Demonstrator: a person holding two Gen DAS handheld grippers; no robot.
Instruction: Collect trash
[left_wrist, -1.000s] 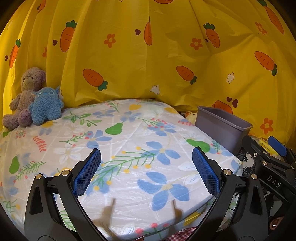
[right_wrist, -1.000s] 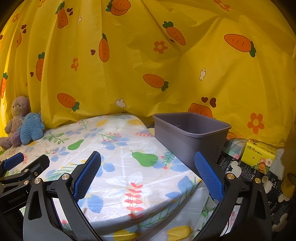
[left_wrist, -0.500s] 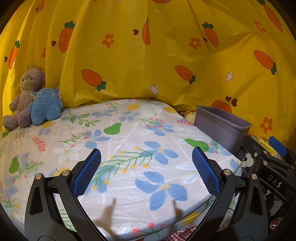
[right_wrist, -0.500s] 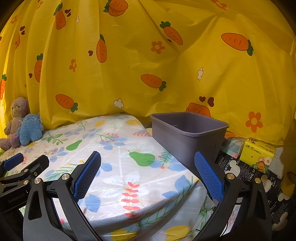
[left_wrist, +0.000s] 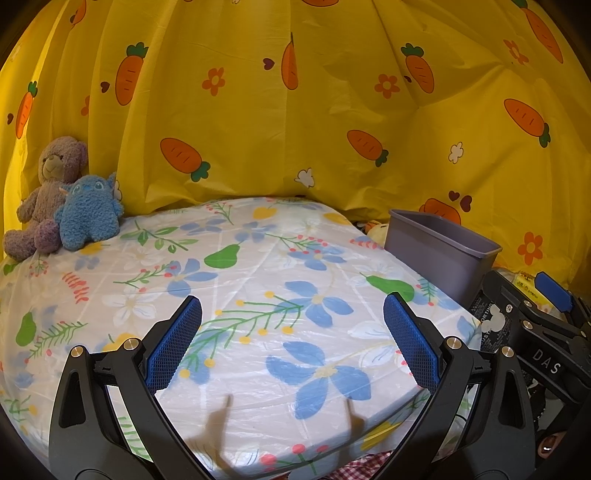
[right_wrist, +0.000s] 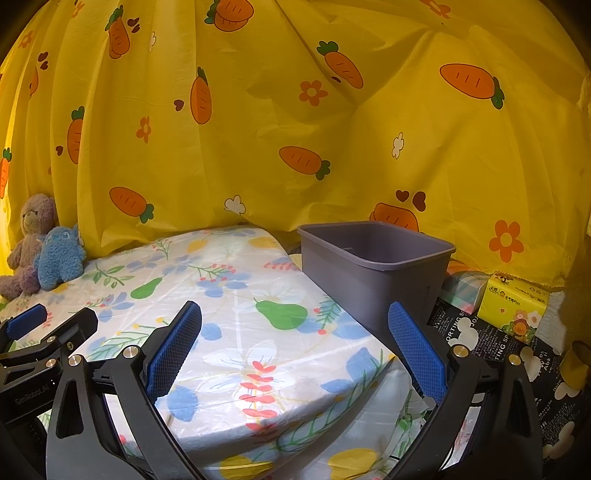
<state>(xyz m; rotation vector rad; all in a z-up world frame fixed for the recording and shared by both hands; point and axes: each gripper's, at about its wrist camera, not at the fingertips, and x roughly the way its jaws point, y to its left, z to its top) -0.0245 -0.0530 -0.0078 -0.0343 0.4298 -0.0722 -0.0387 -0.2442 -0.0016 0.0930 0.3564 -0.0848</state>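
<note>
A grey plastic bin (right_wrist: 373, 269) stands beside the right edge of the round table (right_wrist: 236, 295), its inside mostly hidden from here; the same grey bin (left_wrist: 441, 251) shows at the right in the left wrist view. My left gripper (left_wrist: 293, 332) hangs open over the near part of the flowered tablecloth (left_wrist: 258, 288), nothing between its blue pads. My right gripper (right_wrist: 295, 332) is open too, near the table's right edge, just short of the bin. No loose trash shows on the tabletop in either view.
Two plush toys, a mauve bear (left_wrist: 48, 192) and a blue monster (left_wrist: 90, 214), sit at the table's far left. A yellow carrot-print curtain (left_wrist: 295, 110) closes off the back. A yellow tissue pack (right_wrist: 517, 306) and black printed sheet (right_wrist: 491, 343) lie right of the bin.
Both views drift very slightly; the bin sits a little further left in the right wrist view. Both grippers stay open and hold nothing.
</note>
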